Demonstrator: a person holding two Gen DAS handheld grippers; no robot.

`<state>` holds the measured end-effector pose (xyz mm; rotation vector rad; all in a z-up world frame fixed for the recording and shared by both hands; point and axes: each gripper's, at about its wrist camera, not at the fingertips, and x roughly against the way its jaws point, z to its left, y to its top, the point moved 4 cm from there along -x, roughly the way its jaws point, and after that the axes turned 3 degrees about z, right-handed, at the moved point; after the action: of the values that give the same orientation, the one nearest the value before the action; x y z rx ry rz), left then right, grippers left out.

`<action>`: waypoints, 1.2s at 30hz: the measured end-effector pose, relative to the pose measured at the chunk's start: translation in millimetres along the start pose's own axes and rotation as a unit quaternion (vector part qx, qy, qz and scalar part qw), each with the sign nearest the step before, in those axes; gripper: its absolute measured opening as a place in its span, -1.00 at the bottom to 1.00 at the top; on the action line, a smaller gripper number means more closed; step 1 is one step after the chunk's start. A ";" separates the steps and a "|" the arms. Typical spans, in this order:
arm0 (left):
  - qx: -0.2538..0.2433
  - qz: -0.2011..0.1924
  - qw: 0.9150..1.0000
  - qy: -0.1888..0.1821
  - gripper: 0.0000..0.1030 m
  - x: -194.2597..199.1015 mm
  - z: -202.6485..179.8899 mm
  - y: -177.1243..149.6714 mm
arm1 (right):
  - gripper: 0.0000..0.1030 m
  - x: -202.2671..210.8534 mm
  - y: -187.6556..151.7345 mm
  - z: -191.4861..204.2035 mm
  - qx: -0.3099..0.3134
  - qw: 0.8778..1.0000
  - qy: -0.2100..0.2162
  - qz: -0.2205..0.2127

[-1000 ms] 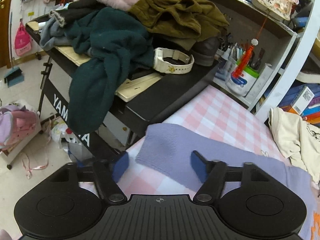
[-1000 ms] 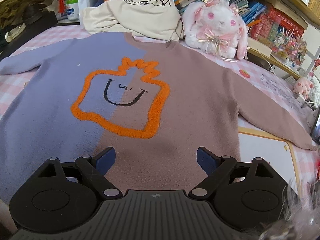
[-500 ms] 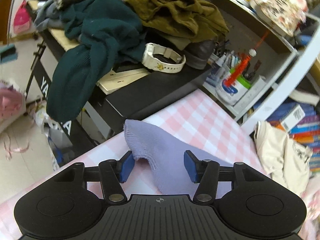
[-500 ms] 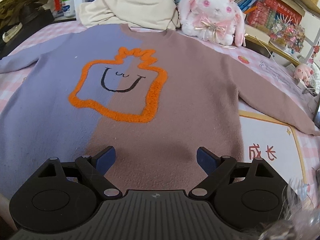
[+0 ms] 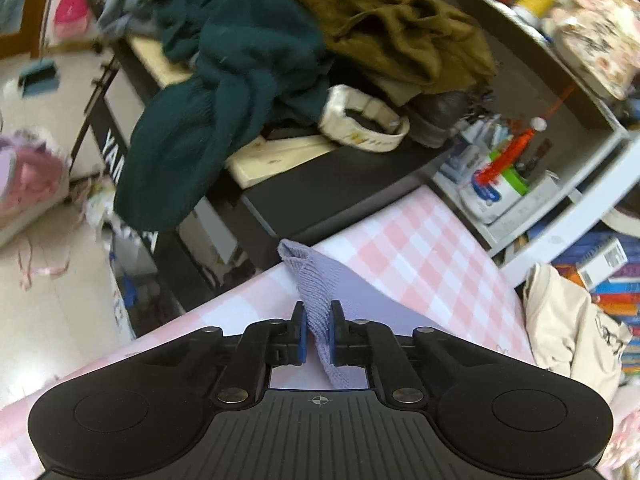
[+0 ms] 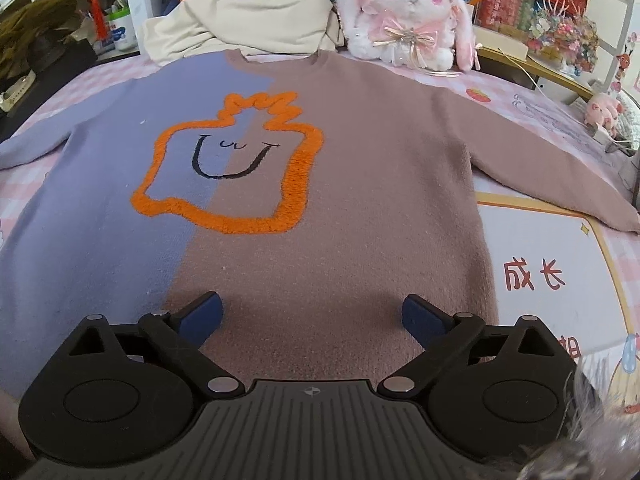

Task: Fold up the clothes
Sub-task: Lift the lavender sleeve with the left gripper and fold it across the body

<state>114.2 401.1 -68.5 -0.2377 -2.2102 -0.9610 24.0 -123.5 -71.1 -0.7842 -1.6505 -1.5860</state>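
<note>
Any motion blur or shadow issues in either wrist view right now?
Left wrist view: background smeared by motion, worst at the top around the dark green garment and shelf items; the left hand-held gripper and the pinched lilac sleeve cuff stay sharp. Right wrist view: crisp, heavy fisheye bowing; the open right hand-held gripper casts a soft shadow on the sweater.

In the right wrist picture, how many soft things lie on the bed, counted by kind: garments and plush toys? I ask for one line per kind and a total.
Garments: 2, the two-colour sweater lying flat and the cream garment bunched behind its collar.
Plush toys: 2, the white rabbit and the small pink plush at the right edge.
Total: 4
</note>
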 end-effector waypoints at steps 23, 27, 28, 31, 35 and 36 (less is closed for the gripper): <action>-0.245 0.004 0.952 -0.186 -0.86 81.4 -242.5 -95.3 | 0.91 16.5 9.8 -47.8 0.088 0.993 -0.003 -0.073; -0.275 0.023 0.940 -0.200 -0.86 82.0 -284.0 -124.6 | 0.91 12.7 0.8 -56.4 0.112 0.991 0.007 -0.073; -0.281 0.028 0.938 -0.202 -0.86 81.7 -293.5 -131.5 | 0.91 11.7 -2.2 -57.6 0.118 0.991 0.011 -0.069; -0.295 0.039 0.932 -0.209 -0.85 80.7 -317.9 -151.0 | 0.91 11.3 -11.9 -61.0 0.136 0.988 0.029 -0.070; -0.312 0.053 0.923 -0.219 -0.85 79.2 -350.2 -177.1 | 0.91 6.2 -11.7 -72.0 0.114 0.989 0.069 -0.059; -0.317 0.056 0.921 -0.220 -0.85 78.2 -357.2 -183.5 | 0.91 3.9 -10.4 -75.3 0.105 0.990 0.081 -0.053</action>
<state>170.5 13.4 49.4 -0.9466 -2.1557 -1.6666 19.2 -199.4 -73.9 -0.4549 -1.7284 -1.4744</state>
